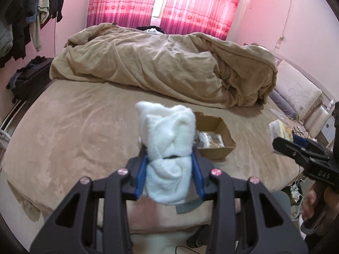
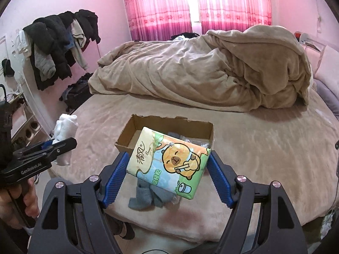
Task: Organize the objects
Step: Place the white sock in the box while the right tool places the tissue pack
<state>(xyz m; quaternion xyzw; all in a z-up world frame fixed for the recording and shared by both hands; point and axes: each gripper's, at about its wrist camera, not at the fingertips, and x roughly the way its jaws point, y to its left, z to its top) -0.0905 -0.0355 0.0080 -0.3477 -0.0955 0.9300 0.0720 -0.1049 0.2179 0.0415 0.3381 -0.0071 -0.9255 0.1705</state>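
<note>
My left gripper (image 1: 169,158) is shut on a white rolled cloth (image 1: 167,148) and holds it above the bed's near edge, left of an open cardboard box (image 1: 220,148). My right gripper (image 2: 168,165) is shut on a tissue pack (image 2: 169,160) with a cartoon animal, held just in front of the box (image 2: 169,124). The box holds some clear packets (image 1: 209,139). A grey sock (image 2: 146,196) lies on the bed under the tissue pack. The left gripper with the white cloth (image 2: 63,131) shows at the left of the right wrist view. The right gripper (image 1: 284,144) shows at the right of the left wrist view.
A rumpled tan duvet (image 1: 169,63) covers the far half of the bed (image 1: 74,127). Clothes hang on a rack (image 2: 59,42) at the left wall above a dark suitcase (image 1: 27,78). Pink curtains (image 1: 165,2) are behind. Pillows (image 1: 296,93) lie at the right.
</note>
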